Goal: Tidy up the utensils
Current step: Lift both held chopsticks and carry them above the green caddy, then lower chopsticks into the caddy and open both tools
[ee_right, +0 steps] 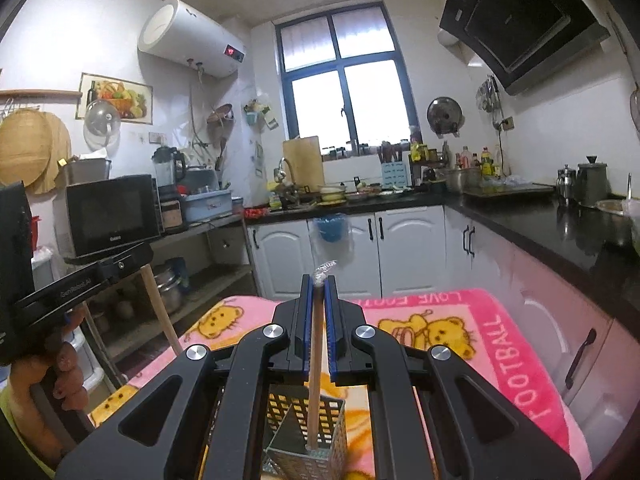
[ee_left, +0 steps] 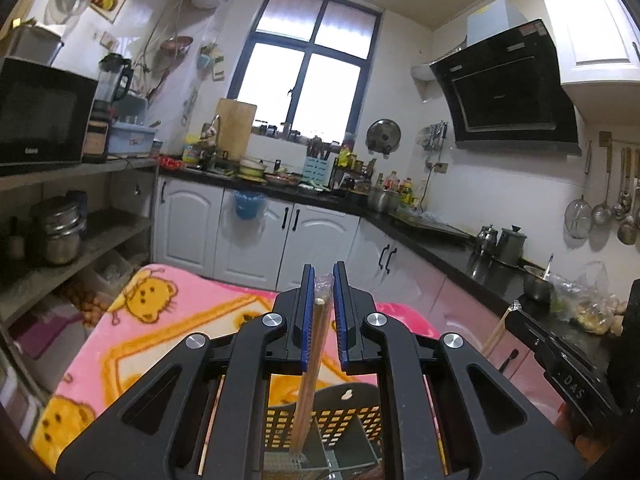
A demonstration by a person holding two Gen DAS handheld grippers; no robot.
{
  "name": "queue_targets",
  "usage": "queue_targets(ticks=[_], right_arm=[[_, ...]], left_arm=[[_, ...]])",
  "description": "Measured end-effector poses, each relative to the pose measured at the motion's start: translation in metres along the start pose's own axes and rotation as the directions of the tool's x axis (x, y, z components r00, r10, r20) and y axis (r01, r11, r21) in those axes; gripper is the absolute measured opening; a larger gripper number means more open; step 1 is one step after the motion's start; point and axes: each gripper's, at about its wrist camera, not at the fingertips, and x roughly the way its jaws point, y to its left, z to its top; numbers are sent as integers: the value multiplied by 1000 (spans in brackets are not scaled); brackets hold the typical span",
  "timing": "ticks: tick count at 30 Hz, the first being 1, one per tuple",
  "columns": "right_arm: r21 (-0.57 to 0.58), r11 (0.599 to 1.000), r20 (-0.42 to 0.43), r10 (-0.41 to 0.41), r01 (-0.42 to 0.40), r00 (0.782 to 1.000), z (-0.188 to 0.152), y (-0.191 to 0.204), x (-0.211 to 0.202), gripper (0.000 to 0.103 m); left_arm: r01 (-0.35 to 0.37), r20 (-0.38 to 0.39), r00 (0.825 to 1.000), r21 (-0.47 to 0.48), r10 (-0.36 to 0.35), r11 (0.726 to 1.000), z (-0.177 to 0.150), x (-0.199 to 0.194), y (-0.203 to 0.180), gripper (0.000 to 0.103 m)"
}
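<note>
Wooden chopsticks (ee_left: 310,376), wrapped in clear plastic, stand between the blue pads of my left gripper (ee_left: 323,276), which grasps them near their upper end. Their lower ends reach down into the black perforated holder (ee_left: 352,416) directly beneath the gripper, on the pink cartoon-bear blanket (ee_left: 160,320) that covers the table. The plastic wrap pokes out just above the pad tips.

My right gripper (ee_right: 318,280) is likewise clenched on a second pair of wrapped chopsticks (ee_right: 315,372), held upright with a twist of plastic (ee_right: 325,270) sticking up past the fingertips. Their lower tips sit inside the metal perforated holder (ee_right: 310,440), in the compartment nearest the camera; a slanted divider shows inside the holder. This holder also stands on the blanket, near its front edge as seen from the right wrist, with the lettering "FOOTBALL" (ee_right: 520,364) running along the blanket's right border.

At the left edge of the right-wrist view, my left hand (ee_right: 48,384) grips the other tool's handle, chopsticks hanging below it. Behind the table run white cabinets (ee_right: 360,248) under a black countertop (ee_right: 540,220), with a microwave (ee_right: 112,212) on the shelf at left.
</note>
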Motion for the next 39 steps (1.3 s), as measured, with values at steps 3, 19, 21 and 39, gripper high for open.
queue_targets(ticks=[3,19,21,39], right_arm=[[22,1000,-20,0,0,1000,-10,-2,7,6],[79,997,-59,-19,24,998,-34,2,6,7],[78,996,-66,-26,31,997,-38,2,3,7],[155,986,-154,-33,57,988,-59,-22,-37,52]], left_arm=[[-1,-10,1000,-13,1,1000,-11,4,5,6],[25,-75,997,-10,-26,1000,-55,14,1,6],[21,-88,996,-13,-22,1000,-59,14,2,6],[-9,-164,986,3,10,1000,-77,-9,-3,28]])
